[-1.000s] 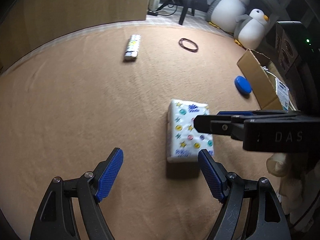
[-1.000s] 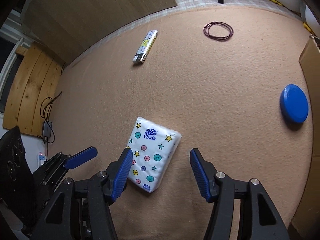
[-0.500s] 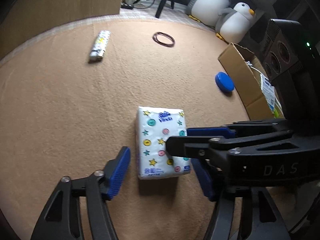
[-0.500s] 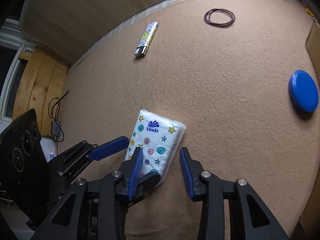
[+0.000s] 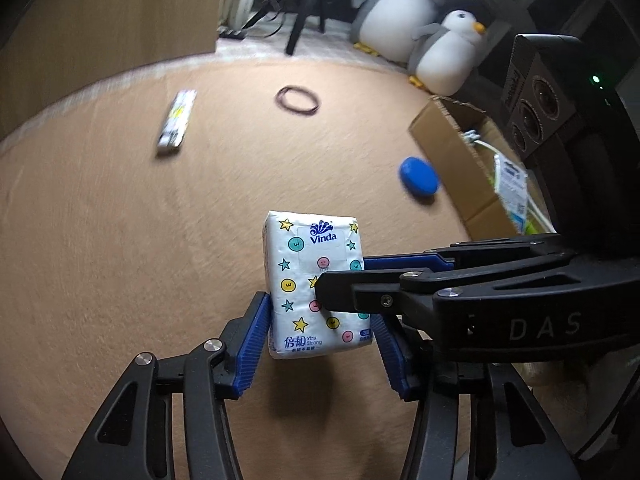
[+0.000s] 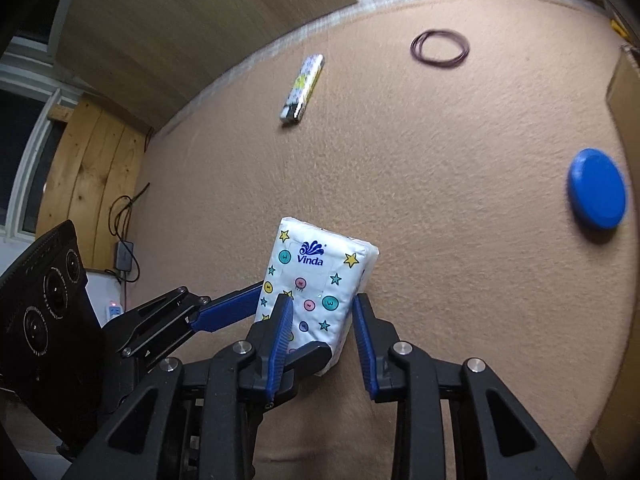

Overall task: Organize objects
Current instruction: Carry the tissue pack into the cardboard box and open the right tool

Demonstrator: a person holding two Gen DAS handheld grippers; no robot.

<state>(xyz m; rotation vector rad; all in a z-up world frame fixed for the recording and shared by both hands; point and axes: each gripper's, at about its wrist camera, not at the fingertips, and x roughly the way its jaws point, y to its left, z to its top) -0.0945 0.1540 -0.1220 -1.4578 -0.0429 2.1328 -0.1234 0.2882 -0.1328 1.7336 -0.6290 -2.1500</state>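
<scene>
Cardboard box point(image 5: 460, 152) appears only leftward; both views show tissue pack point(image 6: 320, 280).

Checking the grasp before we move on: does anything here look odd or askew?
Yes. Both grippers, left and right, are closed on the same tissue pack, which is tilted up off the carpet instead of lying flat.

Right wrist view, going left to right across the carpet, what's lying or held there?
Slim patterned pack → Vinda tissue pack, held between both grippers → ring of rubber bands → blue disc.
</scene>
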